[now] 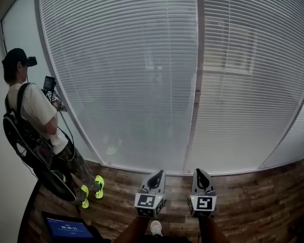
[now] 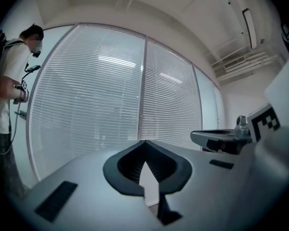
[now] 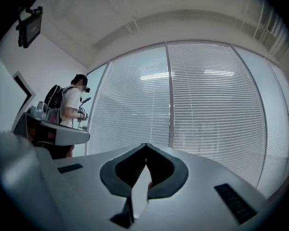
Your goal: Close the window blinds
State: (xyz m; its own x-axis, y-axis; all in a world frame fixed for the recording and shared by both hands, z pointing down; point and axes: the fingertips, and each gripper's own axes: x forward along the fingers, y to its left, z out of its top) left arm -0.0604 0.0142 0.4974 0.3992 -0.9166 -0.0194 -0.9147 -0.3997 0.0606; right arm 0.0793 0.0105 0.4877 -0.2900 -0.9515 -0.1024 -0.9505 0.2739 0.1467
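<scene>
White slatted window blinds [image 1: 126, 75] hang down over two tall panes and fill most of the head view; dim shapes show through the slats. They also show ahead in the left gripper view as blinds [image 2: 91, 95] and in the right gripper view as blinds [image 3: 212, 100]. My left gripper [image 1: 159, 173] and right gripper [image 1: 198, 171] are side by side low in the head view, over the floor, short of the blinds and touching nothing. The left gripper [image 2: 144, 142] has its tips together. So does the right gripper [image 3: 145, 144]. Neither holds anything.
A vertical frame post [image 1: 195, 85] divides the two panes. At the left another person [image 1: 35, 115] with a backpack stands at the blinds' left edge, holding a device. A dark screen [image 1: 68, 229] lies at bottom left. Wooden floor [image 1: 258, 196] runs below the window.
</scene>
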